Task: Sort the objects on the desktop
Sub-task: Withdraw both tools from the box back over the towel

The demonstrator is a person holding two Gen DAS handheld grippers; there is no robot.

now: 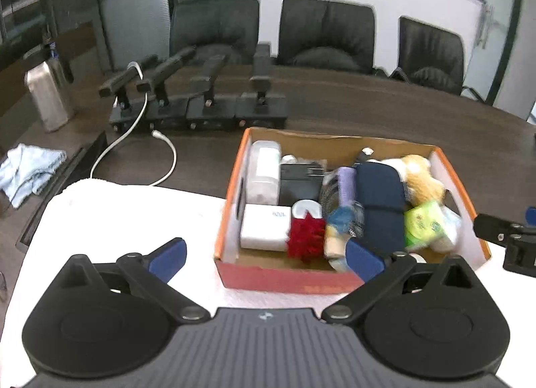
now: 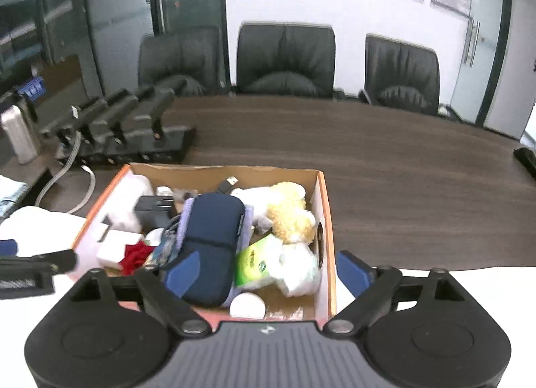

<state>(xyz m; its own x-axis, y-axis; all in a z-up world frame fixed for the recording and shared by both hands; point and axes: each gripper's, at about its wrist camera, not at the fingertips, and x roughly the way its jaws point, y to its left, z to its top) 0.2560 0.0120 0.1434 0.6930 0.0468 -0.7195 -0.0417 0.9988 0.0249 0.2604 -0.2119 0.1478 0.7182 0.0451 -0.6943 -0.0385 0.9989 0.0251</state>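
An orange cardboard box sits on a white cloth; it also shows in the right wrist view. It holds several items: a navy pouch, a plush toy, a green tissue pack, a red fluffy item, a white charger block and a white round lid. My left gripper is open and empty at the box's near left. My right gripper is open and empty over the box's near right end.
A dark wooden table carries a row of black desk microphones, a white cable, a steel bottle and a blue cloth. Black chairs line the far side.
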